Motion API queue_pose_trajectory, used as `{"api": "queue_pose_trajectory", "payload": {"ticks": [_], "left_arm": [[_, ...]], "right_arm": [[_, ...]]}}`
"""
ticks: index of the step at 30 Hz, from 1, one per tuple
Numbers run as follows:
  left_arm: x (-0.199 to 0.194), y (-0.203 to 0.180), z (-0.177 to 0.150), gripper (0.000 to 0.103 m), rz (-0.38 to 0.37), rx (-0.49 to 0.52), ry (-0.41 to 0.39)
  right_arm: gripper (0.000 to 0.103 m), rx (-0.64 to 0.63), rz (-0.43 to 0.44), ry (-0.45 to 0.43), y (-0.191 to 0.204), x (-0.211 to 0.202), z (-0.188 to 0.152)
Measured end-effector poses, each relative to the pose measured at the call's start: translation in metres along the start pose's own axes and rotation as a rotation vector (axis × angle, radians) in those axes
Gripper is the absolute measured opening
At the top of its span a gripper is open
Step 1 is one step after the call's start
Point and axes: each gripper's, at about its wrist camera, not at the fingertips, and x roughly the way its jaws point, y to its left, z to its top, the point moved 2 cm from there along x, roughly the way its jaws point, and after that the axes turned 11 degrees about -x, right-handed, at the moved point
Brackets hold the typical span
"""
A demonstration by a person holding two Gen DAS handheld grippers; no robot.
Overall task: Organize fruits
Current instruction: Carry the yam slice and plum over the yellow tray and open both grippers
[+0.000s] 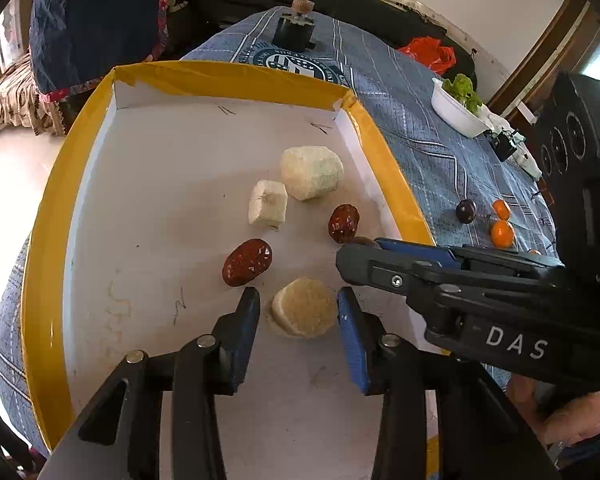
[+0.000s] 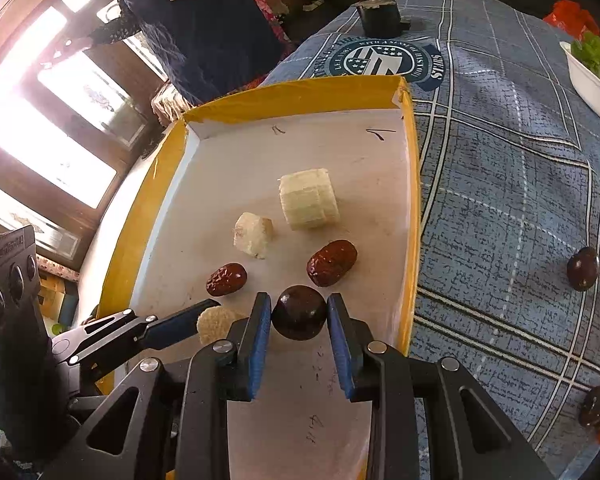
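Both grippers work over the yellow-rimmed tray [image 1: 40, 240] collecting fruit: left gripper [image 1: 298, 308] jaws parted around a banana slice [image 1: 304, 307] resting on the floor, not pinching, right gripper [image 2: 299, 312] clamped on a dark plum [image 2: 299, 312], low for set-down beside the dates [image 2: 332, 262]

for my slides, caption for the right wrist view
Right gripper holds a dark round fruit over the yellow-rimmed tray.
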Motion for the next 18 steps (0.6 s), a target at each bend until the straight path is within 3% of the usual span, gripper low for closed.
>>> {"api": "queue_pose_trajectory", "payload": {"ticks": [18], "left_arm": [[-0.021,-0.021,-0.016,0.039,0.013,0.0,-0.048]], "right_arm": [[0.035,0.048,0.02,-0.12,-0.015,-0.061,-0.032]]}}
